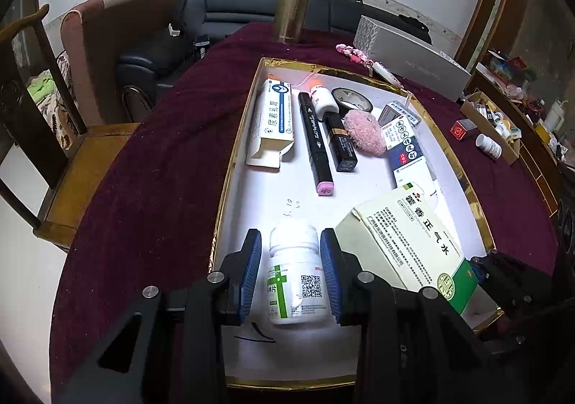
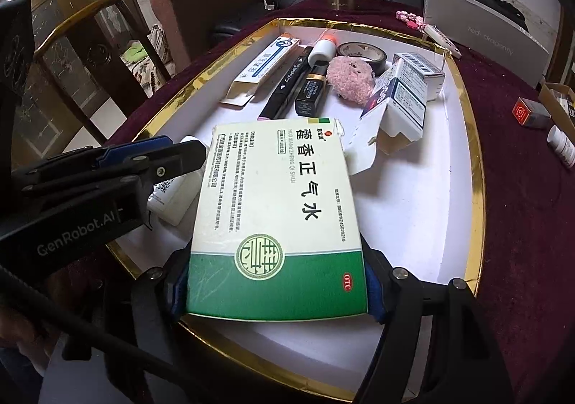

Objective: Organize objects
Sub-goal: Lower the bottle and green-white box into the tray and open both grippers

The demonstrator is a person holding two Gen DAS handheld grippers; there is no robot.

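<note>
Your left gripper (image 1: 291, 273) has its blue-padded jaws clamped on a white plastic pill bottle (image 1: 296, 271), a smooth cylinder with a green-cross label, lying in the near end of the gold-rimmed tray (image 1: 230, 167). Your right gripper (image 2: 276, 282) has its jaws set against both sides of a flat cream-and-green cardboard medicine box (image 2: 276, 213), tilted over the tray's white floor just beside the bottle. Farther in lie a black marker (image 1: 316, 138), a fluffy pink puff (image 1: 363, 133) and a roll of black tape (image 1: 352, 99). The tray rests on a desk under a maroon cloth (image 1: 161, 152); a metal flask (image 1: 294, 3) stands upright at the far edge, before a dark sofa (image 1: 222, 14).
</note>
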